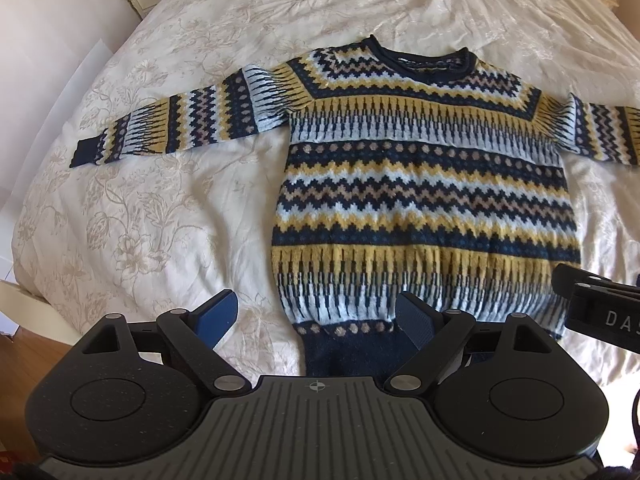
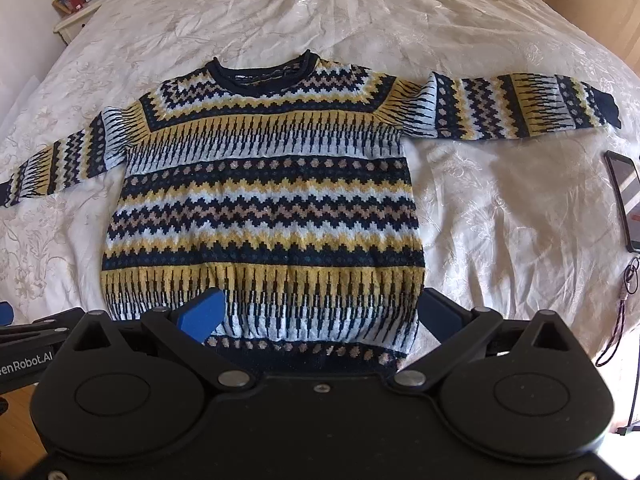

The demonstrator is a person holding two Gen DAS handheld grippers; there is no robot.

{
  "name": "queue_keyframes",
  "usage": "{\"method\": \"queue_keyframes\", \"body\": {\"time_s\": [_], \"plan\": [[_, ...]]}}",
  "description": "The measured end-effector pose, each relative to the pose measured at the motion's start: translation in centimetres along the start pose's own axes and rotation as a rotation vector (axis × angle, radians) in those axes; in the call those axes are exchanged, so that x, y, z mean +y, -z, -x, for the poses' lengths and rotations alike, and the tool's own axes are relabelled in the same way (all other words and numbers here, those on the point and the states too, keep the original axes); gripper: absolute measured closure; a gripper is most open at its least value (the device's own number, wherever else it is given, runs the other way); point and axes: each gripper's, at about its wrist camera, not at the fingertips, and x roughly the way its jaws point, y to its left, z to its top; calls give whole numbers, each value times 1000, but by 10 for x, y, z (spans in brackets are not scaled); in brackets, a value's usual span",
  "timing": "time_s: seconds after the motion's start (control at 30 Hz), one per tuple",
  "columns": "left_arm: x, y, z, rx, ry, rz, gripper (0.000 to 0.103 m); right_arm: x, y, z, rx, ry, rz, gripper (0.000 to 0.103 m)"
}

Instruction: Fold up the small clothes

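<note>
A small knitted sweater (image 1: pixel 424 184) in navy, yellow, pale blue and tan zigzag bands lies flat, front up, on the bed, with both sleeves spread out sideways and its navy hem nearest me. It also shows in the right wrist view (image 2: pixel 264 200). My left gripper (image 1: pixel 318 314) is open and empty, its blue-padded fingers (image 1: pixel 218 314) straddling the hem's left corner. My right gripper (image 2: pixel 320 312) is open and empty, above the hem's right half. The right gripper's body shows at the left wrist view's right edge (image 1: pixel 600 312).
The bed has a cream floral bedspread (image 1: pixel 140 200). A phone (image 2: pixel 626 200) with a wrist cord (image 2: pixel 624 312) lies on the bed to the right of the sweater. A nightstand (image 2: pixel 76 12) with small items stands at the far left. Wooden floor (image 1: pixel 36 344) shows by the bed's near left corner.
</note>
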Motion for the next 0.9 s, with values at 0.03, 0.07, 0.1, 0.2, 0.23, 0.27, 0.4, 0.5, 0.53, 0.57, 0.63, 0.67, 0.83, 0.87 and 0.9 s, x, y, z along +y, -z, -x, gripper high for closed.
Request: {"method": "queue_keyframes", "body": {"time_s": [0.03,0.07,0.1,0.2,0.23,0.27,0.4,0.5,0.53,0.57,0.63,0.67,0.83,0.87,0.9], "plan": [[2,-2,0,-2,2,1,17,3,-2,0,-3,-8,-1,1],[5,-5,-1,-6,5,3,17,4,-4,-1,-5,-16,-2,1],[7,-8,-2,-11,10,6,17,6,-7,-1,-8,-26,-3,1],[14,-16,-3,-32,18,13,17,10,-14,0,-25,-54,-6,1],[16,-19,-4,-40,18,12,17,11,-16,0,-34,-62,-7,1],[18,-22,-5,-49,18,12,17,12,-19,0,-44,-69,-7,1],[23,-35,-9,-72,46,18,20,12,-28,1,-87,-94,-8,2],[24,-45,-10,-90,75,11,24,8,-34,0,-114,-116,-18,10],[23,-48,-9,-105,74,4,24,4,-35,0,-125,-125,-30,10],[21,-50,-9,-121,67,-5,24,0,-36,0,-139,-136,-45,10],[16,-55,-8,-152,49,-31,24,-9,-39,-1,-158,-158,-74,10],[13,-58,-7,-166,41,-41,24,-15,-40,-2,-167,-171,-85,10],[-2,-69,-6,-215,57,-54,24,-49,-51,-13,-184,-173,-122,10],[-6,-71,-8,-216,66,-53,24,-56,-54,-15,-187,-160,-119,10],[-10,-74,-9,-216,73,-51,24,-64,-57,-18,-192,-152,-113,10]]}}
